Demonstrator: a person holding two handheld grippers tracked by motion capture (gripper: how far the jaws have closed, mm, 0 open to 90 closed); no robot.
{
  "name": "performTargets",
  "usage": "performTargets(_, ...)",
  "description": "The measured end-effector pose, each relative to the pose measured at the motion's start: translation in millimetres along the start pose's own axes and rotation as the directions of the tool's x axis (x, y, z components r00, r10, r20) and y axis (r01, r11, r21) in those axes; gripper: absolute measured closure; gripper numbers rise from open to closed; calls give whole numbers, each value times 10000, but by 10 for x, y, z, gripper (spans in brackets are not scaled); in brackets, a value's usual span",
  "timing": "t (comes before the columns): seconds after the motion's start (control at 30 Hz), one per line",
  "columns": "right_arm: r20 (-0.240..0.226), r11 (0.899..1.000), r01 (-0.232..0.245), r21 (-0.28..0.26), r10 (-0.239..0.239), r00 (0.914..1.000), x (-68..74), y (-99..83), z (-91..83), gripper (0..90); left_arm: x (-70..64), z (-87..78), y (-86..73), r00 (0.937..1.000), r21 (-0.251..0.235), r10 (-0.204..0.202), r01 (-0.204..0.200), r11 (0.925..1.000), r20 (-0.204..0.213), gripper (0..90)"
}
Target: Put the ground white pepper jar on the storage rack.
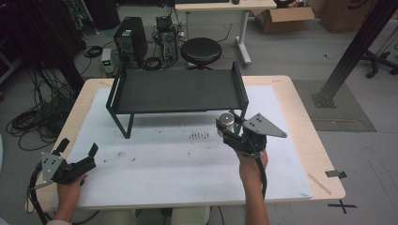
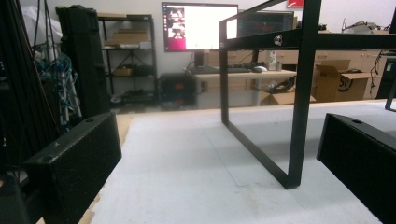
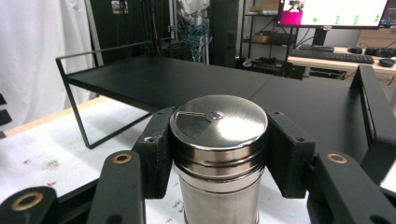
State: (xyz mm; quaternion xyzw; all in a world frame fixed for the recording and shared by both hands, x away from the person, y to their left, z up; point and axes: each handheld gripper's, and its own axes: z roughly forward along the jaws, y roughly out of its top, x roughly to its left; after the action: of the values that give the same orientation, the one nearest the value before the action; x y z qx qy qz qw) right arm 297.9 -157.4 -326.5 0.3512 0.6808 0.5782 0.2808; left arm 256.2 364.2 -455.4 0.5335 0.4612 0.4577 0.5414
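Table (image 1: 300, 101), white mat (image 1: 187, 159) over most of top. Black metal shelf rack (image 1: 176, 89) stands on far half of mat, deck bare. Right gripper (image 1: 228, 125) at right, just near rack's right leg, fingers (image 3: 156, 149) clenched on upright steel shaker (image 3: 218, 158). Left gripper (image 1: 77, 149) at near-left table edge, fingers (image 2: 77, 163) spread wide, nothing between them.

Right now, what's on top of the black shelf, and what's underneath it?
The black shelf has a bare top. Beneath it the white mat shows between the legs with nothing on it; the deck hides the rest. The steel shaker sits in the right gripper, in front of the shelf.
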Motion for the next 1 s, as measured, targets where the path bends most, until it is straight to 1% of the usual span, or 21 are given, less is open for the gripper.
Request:
performTargets(0.03,0,10000,0,0,0,10000,0,0,0,482,0,0,0,10000,0,0,0,10000,0,2)
performTargets(0.1,-71,10000,39,2,-39,10000,14,65,23,482,0,0,0,10000,8,2,-2,10000,-3,2)
performTargets(0.5,-341,9996,280,-42,-281,9990,80,300,129,483,2,1,1,10000,33,-5,5,10000,-4,2)
performTargets(0.77,-445,9995,313,1,-312,9985,77,411,206,483,0,6,1,10000,53,-2,2,10000,-4,2)
performTargets(1.0,-564,9995,297,91,-292,9980,68,501,331,483,1,7,2,10000,88,21,-21,10000,5,2)
